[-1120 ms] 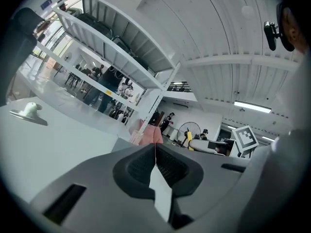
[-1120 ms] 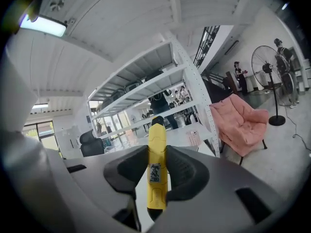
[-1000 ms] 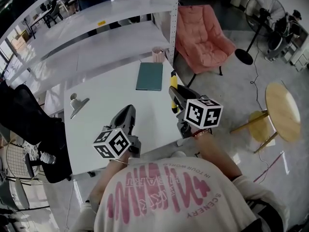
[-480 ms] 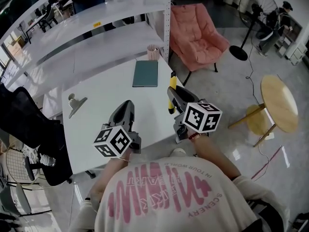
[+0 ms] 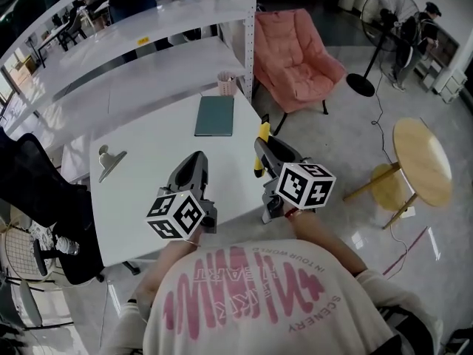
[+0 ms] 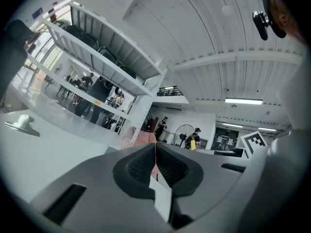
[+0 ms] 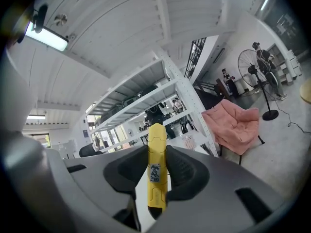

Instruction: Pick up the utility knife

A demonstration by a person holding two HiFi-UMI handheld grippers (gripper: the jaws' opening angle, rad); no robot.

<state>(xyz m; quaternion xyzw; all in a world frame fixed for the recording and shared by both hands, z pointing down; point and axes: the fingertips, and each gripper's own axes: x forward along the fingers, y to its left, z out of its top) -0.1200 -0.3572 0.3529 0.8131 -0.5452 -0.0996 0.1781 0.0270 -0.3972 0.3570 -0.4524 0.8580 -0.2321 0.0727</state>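
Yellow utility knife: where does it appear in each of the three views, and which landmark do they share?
Head view: the yellow utility knife is at the centre, held in the right gripper.
Left gripper view: not clearly in it.
Right gripper view: bottom centre, upright between the jaws.
Shared landmark: the pink armchair.

Utility knife [image 7: 156,171]: smooth yellow plastic, slight sheen. Bench [image 5: 148,161]: white, smooth, matt. Armchair [image 5: 294,54]: soft pink cloth; round side table [image 5: 421,161]: pale wood.
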